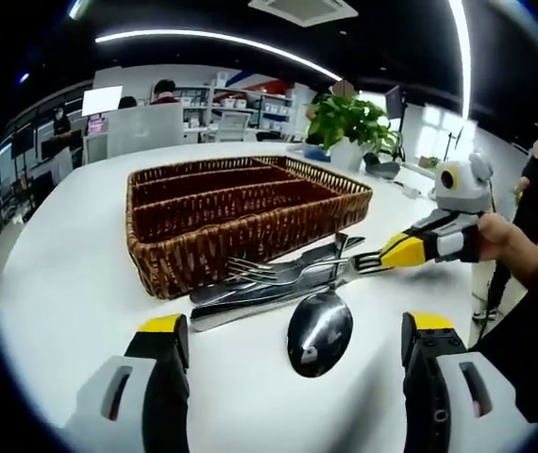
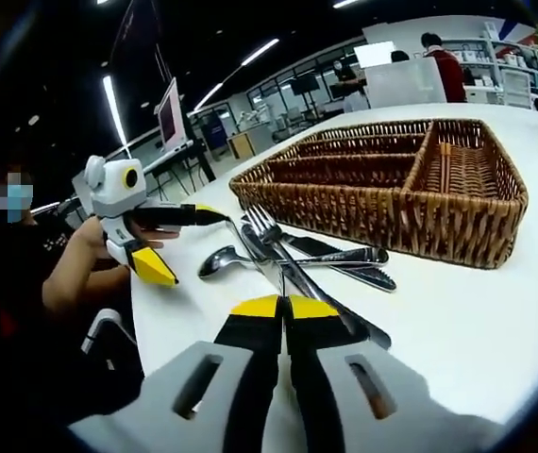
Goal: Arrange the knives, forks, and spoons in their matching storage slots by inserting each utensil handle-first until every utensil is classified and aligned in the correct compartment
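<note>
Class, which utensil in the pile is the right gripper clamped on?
The fork: the right gripper pinches its handle, while the spoon lies free beside it.

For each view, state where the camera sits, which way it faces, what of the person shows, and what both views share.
Left gripper view: rides the left gripper, open, facing the brown wicker compartment basket over the pile of steel cutlery; the right gripper and a hand enter from the right.
Right gripper view: rides the right gripper, shut on a utensil handle, facing the basket; the left gripper, hand and arm show.
Shared: basket, cutlery, white table.
</note>
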